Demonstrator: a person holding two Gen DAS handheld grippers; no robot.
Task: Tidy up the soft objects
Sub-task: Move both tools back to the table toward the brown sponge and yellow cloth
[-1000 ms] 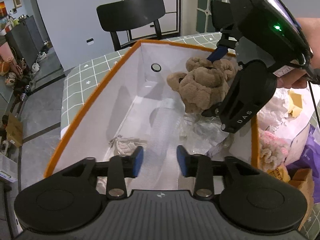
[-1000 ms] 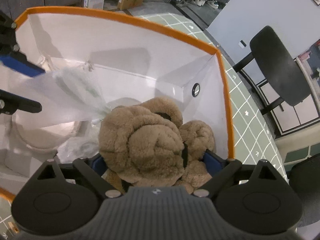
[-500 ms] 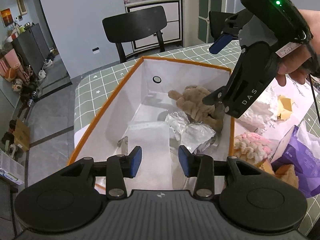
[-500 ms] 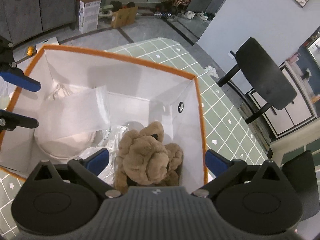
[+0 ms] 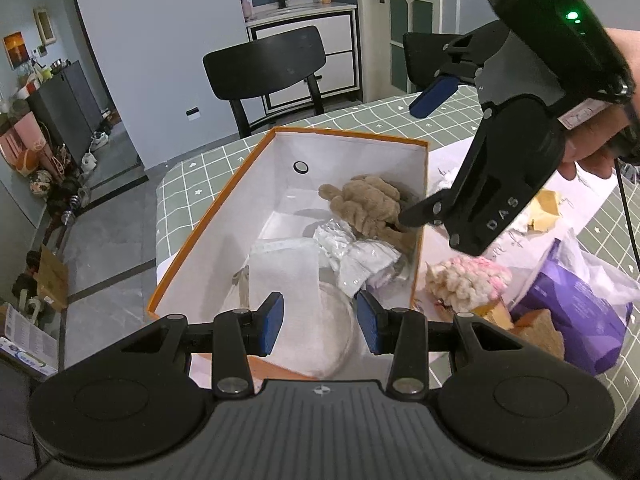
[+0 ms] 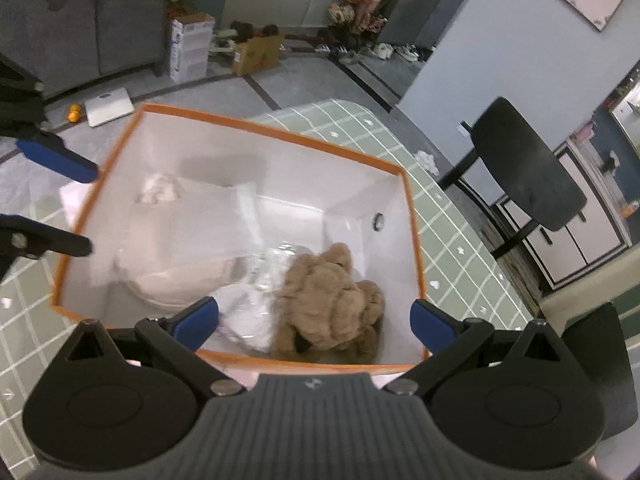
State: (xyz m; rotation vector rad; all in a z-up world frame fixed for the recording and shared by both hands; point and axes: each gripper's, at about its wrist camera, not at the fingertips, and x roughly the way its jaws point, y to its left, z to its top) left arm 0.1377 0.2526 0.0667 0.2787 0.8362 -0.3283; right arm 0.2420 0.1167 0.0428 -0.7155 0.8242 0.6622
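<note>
Over on the left, the floor clutter: cardboard boxes (image 5: 50,280) and a heap of shoes (image 5: 96,140) by the grey cabinet (image 5: 64,112), all well apart from the table (image 5: 192,184). On the green checked table sits the orange-edged box (image 5: 200,236), white inside, open at the top. The left gripper (image 5: 319,322) hangs above its near end, jaws partly apart with nothing between them; below lies a white cushion (image 5: 304,320) under a sheet of clear plastic (image 5: 280,276). Crumpled white plastic bags (image 5: 352,256) lie mid-box, and the brown plush toy (image 5: 370,208) rests in the far right corner against the wall, free of both claws. A black chair (image 5: 264,64) stands behind the table. The right gripper (image 6: 314,322) hovers over the box, jaws spread wide and empty, the plush toy (image 6: 332,300) down below them; seen from the left camera, its black body crosses in front of the box's right wall and hides part of the toy. Right of the box, outside it: a pink-and-cream fluffy toy (image 5: 468,280) just beside the wall, then a purple pack (image 5: 576,320) and white paper (image 5: 568,200).
</note>
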